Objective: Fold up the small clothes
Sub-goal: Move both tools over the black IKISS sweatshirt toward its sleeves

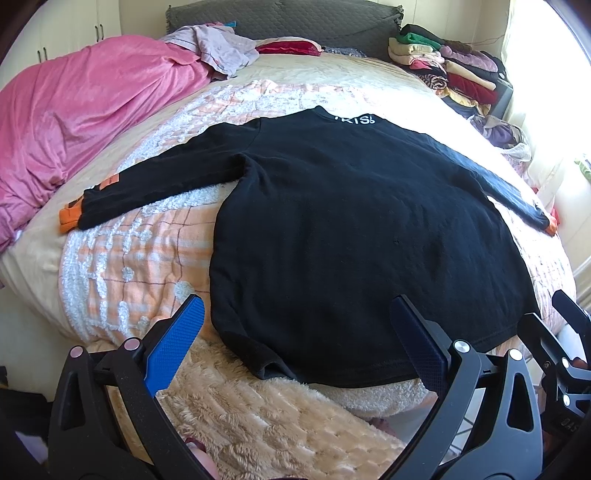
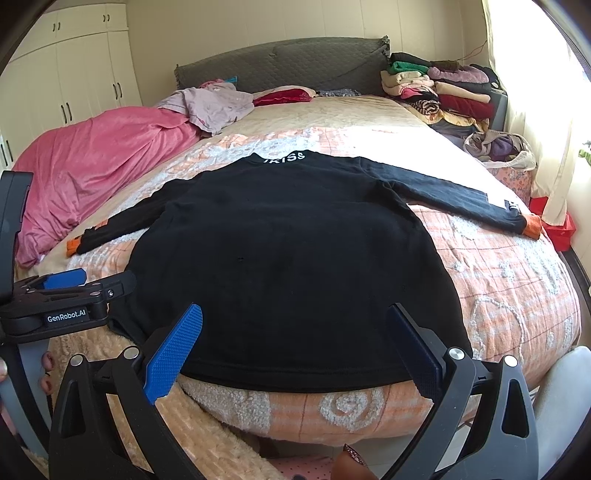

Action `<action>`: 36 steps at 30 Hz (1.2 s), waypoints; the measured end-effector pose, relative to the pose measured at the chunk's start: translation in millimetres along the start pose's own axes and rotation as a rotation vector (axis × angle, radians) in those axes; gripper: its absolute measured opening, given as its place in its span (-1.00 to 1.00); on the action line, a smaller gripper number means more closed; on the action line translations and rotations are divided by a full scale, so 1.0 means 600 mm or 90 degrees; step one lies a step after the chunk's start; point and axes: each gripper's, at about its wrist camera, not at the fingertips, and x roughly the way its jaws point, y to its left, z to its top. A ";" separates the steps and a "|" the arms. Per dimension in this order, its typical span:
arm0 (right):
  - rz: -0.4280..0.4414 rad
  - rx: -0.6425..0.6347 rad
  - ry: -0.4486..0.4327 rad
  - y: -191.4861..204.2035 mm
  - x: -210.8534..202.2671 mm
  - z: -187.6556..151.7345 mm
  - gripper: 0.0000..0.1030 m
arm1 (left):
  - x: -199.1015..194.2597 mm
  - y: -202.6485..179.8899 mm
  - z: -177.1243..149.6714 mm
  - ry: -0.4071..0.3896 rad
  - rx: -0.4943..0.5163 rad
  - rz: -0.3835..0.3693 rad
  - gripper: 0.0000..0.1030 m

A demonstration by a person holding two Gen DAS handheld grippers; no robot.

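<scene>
In the middle of both frames, a black long-sleeved top (image 1: pixel 351 229) lies flat and face down on the checked bedspread (image 1: pixel 147 254), its collar with white letters toward the headboard (image 1: pixel 280 16) at the top and its hem at the near edge of the bed. Both sleeves are stretched out to the sides, each ending in an orange cuff (image 1: pixel 70 218).

The left gripper (image 1: pixel 297 339) and the right gripper (image 2: pixel 295 343) both hover low over the hem with their fingers spread wide, holding nothing. I judge that no fold is started yet.

The main risk is the grasp at the hem. The bedspread is fluffy and soft, so a finger pressed too deep may pinch it together with the top. If only the upper layer of the hem is caught, the layers may separate and the fold will wrinkle. Also the pink blanket (image 1: pixel 85 110) at the left lies near one cuff.
</scene>
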 end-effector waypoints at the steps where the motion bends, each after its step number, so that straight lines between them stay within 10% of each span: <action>1: 0.000 0.000 0.001 0.000 0.000 0.000 0.92 | 0.001 0.000 0.000 0.000 0.001 -0.001 0.84; 36: -0.008 -0.007 -0.007 0.000 -0.001 0.008 0.92 | 0.001 -0.018 -0.004 -0.001 0.003 -0.004 0.84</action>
